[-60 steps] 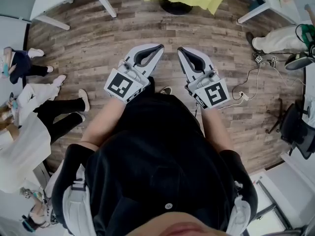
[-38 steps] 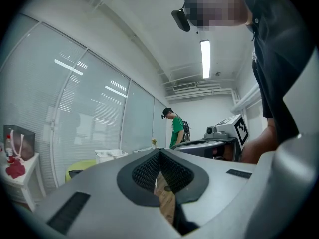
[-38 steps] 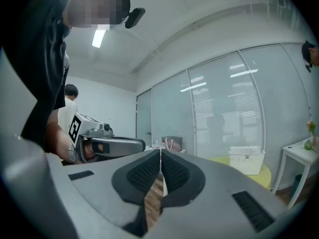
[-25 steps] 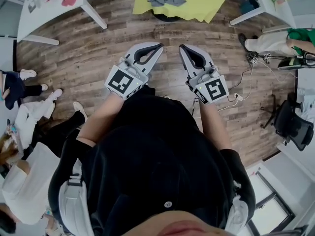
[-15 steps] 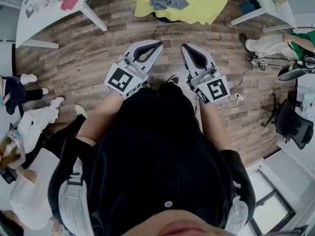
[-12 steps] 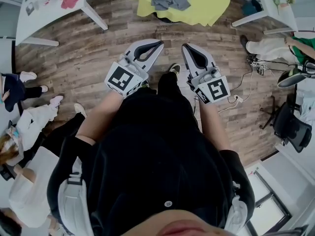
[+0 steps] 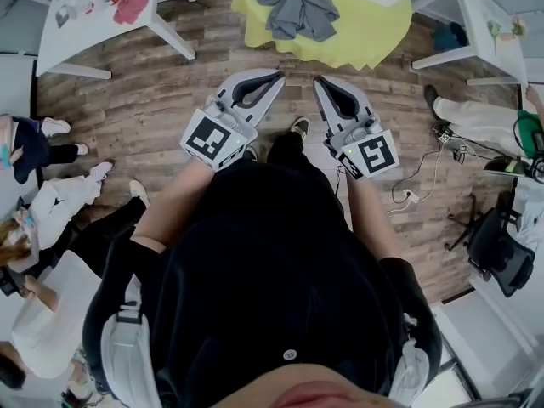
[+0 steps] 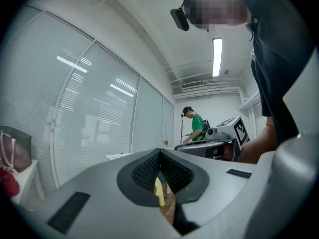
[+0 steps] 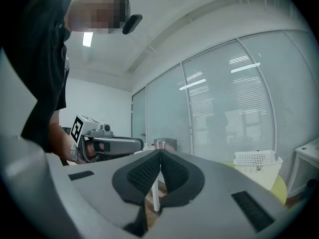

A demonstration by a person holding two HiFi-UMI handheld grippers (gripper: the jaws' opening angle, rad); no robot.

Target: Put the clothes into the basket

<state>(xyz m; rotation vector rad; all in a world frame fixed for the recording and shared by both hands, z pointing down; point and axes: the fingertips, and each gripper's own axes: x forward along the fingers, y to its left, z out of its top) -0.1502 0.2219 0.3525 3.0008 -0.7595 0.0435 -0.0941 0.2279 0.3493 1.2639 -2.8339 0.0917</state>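
Observation:
A heap of grey clothes (image 7: 293,7) lies on a yellow-covered table (image 7: 365,32) at the top of the head view. In the right gripper view a white slatted basket (image 9: 256,158) stands on that yellow table at the right. My left gripper (image 7: 276,79) and right gripper (image 7: 319,82) are held side by side over the wooden floor, short of the table, pointing toward it. Both are shut with nothing between the pads. The left gripper (image 8: 160,151) shows closed tips in its own view, and so does the right gripper (image 9: 160,151).
A white table (image 7: 85,32) with a pink cloth (image 7: 132,2) stands at the upper left, another white table (image 7: 484,7) at the upper right. People sit at the left edge. A cable (image 7: 416,185) and an office chair (image 7: 497,245) are at the right. A person in green (image 8: 198,128) stands far off.
The yellow table with the grey clothes has come further into the head view and nearer to the grippers. Both grippers keep the same pose, shut and empty.

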